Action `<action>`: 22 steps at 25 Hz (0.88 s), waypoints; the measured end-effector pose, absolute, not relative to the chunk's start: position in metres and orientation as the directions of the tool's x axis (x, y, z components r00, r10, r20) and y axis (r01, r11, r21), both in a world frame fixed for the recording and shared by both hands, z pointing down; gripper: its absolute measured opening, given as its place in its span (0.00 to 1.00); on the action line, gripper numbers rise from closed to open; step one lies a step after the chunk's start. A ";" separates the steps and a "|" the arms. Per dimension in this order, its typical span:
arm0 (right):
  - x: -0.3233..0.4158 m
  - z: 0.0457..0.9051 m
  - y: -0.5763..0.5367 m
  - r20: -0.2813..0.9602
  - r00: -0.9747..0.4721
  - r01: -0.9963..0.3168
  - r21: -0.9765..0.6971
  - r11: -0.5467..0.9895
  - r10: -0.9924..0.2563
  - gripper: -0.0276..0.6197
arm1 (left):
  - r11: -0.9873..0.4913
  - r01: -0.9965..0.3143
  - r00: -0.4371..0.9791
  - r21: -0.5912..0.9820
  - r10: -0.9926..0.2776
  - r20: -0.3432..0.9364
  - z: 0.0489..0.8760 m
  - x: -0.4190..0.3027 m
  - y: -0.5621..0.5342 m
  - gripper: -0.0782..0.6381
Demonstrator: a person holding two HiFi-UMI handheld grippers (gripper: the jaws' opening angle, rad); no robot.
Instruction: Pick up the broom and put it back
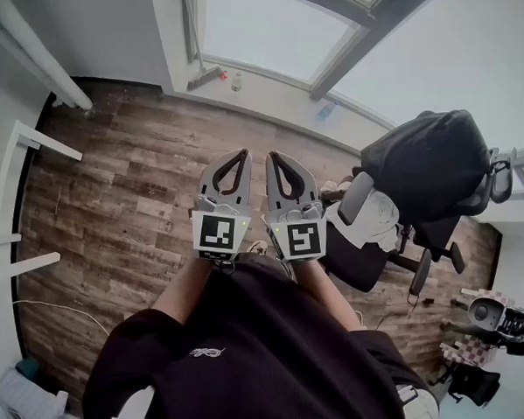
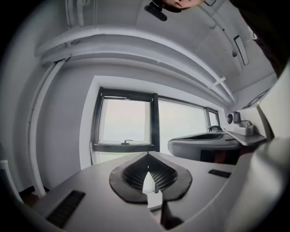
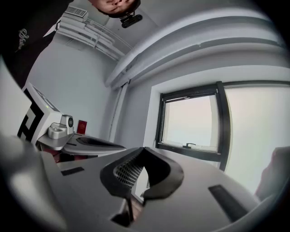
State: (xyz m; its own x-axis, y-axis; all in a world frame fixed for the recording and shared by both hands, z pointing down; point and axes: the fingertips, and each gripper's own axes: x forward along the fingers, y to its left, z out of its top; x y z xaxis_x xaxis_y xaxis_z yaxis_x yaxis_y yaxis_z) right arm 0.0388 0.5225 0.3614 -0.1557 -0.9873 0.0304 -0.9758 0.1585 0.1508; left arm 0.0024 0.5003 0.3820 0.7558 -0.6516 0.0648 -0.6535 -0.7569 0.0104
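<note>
Black fabric top [image 1: 252, 362]; left gripper [image 1: 243, 152], right gripper [image 1: 271, 155]: closed grey teardrops.

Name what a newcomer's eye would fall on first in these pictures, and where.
The left gripper and right gripper sit side by side at the centre of the head view, fingers shut and empty, over a wooden floor. To their right stands a black office chair heaped with clothing. Far off, the broom leans below the window.
</note>
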 end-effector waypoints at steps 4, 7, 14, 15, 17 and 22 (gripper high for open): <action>0.028 0.365 0.511 0.030 -0.150 -0.978 0.141 0.153 -0.988 0.08 | -0.757 -0.653 0.753 -0.013 -0.652 0.087 0.387 -0.011 0.490 0.11; 0.017 0.375 0.508 0.043 -0.134 -0.981 0.137 0.139 -0.990 0.08 | -0.770 -0.638 0.768 0.022 -0.633 0.102 0.396 -0.025 0.485 0.11; 0.016 0.390 0.486 0.077 -0.140 -0.973 0.175 0.152 -0.987 0.08 | -0.744 -0.667 0.740 0.040 -0.655 0.152 0.414 -0.044 0.465 0.11; 0.019 0.392 0.484 0.085 -0.144 -0.972 0.172 0.157 -0.986 0.08 | -0.745 -0.665 0.741 0.049 -0.651 0.169 0.418 -0.041 0.465 0.11; 0.023 0.402 0.473 0.096 -0.177 -0.969 0.156 0.190 -0.980 0.08 | -0.743 -0.666 0.738 0.067 -0.642 0.208 0.430 -0.036 0.460 0.11; 0.045 0.415 0.416 0.107 -0.219 -0.965 0.121 0.231 -0.970 0.08 | -0.729 -0.683 0.713 0.052 -0.649 0.267 0.455 -0.018 0.420 0.11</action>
